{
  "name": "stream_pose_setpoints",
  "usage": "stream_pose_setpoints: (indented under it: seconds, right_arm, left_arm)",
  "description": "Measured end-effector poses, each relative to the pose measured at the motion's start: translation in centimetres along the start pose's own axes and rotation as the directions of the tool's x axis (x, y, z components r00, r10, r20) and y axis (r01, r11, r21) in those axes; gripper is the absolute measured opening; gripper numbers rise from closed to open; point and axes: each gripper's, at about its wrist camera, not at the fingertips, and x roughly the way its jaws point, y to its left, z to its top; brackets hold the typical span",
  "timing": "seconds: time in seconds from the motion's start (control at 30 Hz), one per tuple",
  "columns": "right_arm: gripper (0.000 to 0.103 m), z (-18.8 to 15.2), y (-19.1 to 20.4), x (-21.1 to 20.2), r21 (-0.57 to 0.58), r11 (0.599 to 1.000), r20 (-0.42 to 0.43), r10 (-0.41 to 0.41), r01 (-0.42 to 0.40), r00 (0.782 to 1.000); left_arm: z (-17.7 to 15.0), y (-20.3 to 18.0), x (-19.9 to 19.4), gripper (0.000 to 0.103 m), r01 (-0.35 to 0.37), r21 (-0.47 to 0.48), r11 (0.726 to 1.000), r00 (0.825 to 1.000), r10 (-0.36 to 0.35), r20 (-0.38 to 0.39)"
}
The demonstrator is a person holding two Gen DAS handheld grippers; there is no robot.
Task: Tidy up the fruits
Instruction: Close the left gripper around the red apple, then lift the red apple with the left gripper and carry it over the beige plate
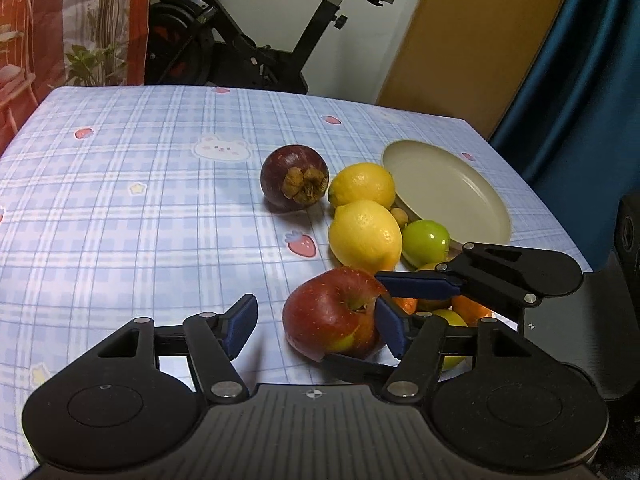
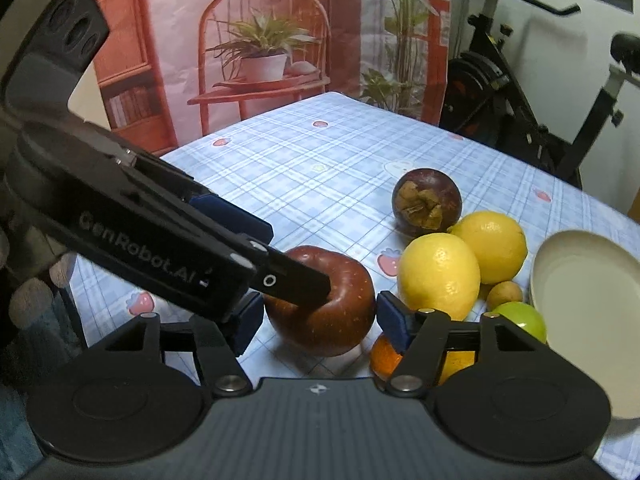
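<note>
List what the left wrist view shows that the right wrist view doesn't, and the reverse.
Only the left wrist view: the right gripper seen from outside, reaching in from the right around the apple's top, and a brown door.

Only the right wrist view: the left gripper's body crossing from the left, and a printed backdrop with a potted plant.

Both: the red apple, two lemons, the mangosteen, the green fruit, the empty plate, the checked tablecloth, the exercise bike.
</note>
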Motion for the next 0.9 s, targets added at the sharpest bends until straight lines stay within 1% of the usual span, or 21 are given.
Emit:
stream_pose_setpoints:
  seconds: [0.17, 0.3, 0.7, 0.8, 0.9]
  right_arm:
    - [0.065, -0.13, -0.13, 0.05, 0.008, 1.0, 0.009, 0.005, -0.005, 1.0]
    - [0.065, -0.09, -0.08, 0.02, 0.001, 1.0, 0.014, 0.0, 0.0, 1.0]
    - [0.065, -0.49, -0.05, 0.39, 0.031, 0.999, 0.014, 0.011, -0.012, 1.0]
    - [0.064, -0.47, -0.01, 0.43, 0.032, 0.999, 0.02, 0.011, -0.011, 1.0]
    - [0.064, -0.36, -0.03, 0.4, 0.047, 0.999, 0.021, 0.012, -0.013, 1.0]
  left_arm:
    - [-0.31, -0.64, 0.15, 0.068, 0.03, 0.012, 0.999, 0.999, -0.03, -0.014]
    - [-0.28, -0.78, 0.67, 0.069, 0.008, 0.017, 1.0, 1.0, -0.008, -0.011]
    - [-0.29, -0.16, 0.66, 0.068, 0.033, -0.001, 0.999, 0.999, -0.033, 0.007]
    - [-0.3, 0.03, 0.69, 0.066, 0.04, -0.026, 0.999, 0.999, -0.04, 0.01]
    - [-0.4, -0.3, 0.7, 0.066, 0.031, -0.009, 0.999, 0.999, -0.031, 0.01]
